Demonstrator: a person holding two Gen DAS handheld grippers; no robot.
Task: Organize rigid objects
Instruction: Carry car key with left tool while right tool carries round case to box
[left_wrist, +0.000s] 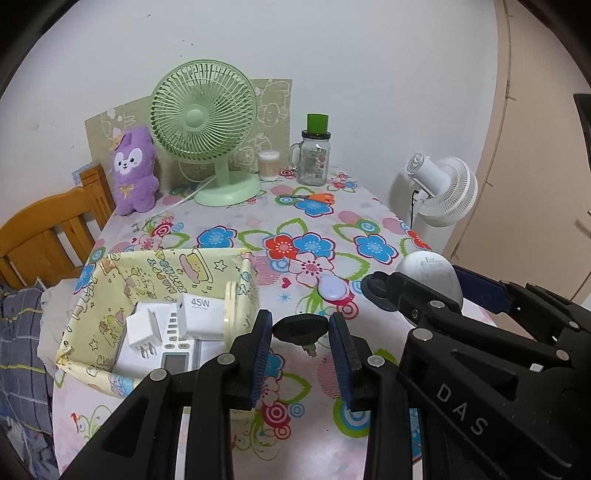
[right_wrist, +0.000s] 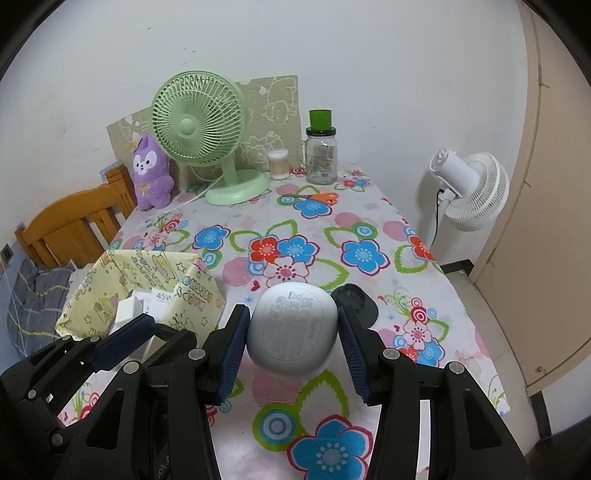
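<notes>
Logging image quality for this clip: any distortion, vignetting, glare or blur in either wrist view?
Left wrist view: strong fisheye bend, door frame bows, dark corners; even soft light, no glare; key between the left tongs sharp. Right wrist view: same bend and vignette; print on the grey case legible, faint shadow under it.

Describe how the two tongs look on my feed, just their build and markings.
Both left tongs and right tongs are black plastic linkages with round silver pivot pins and ribbed dark-blue pads. White letters "DAS" mark the right one's side. No cables or sleeves show.
</notes>
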